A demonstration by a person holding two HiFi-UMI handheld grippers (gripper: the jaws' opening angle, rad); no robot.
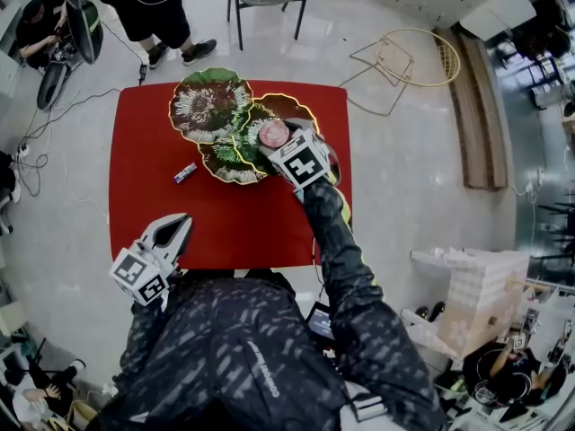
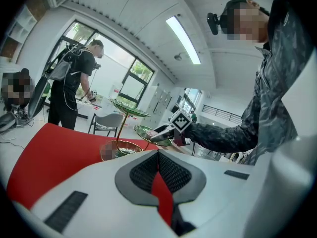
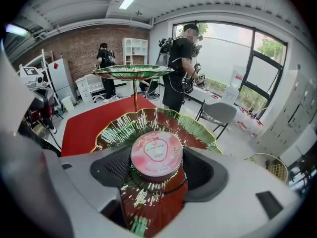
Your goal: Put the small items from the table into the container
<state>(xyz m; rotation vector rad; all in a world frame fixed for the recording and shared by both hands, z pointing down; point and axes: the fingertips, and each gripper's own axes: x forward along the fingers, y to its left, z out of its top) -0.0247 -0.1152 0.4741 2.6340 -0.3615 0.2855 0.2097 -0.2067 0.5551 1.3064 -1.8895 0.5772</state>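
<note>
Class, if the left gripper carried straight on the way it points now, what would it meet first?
Probably the tiered dish stand, at its lowest dish; only red table shows before it in the left gripper view. Depth is unclear.

The tin (image 3: 156, 155) has small print on its pink lid, and the jacket (image 1: 263, 373) also; neither can be read.

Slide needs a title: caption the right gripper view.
Right tool grips a pink round tin over a green leaf-shaped dish.
</note>
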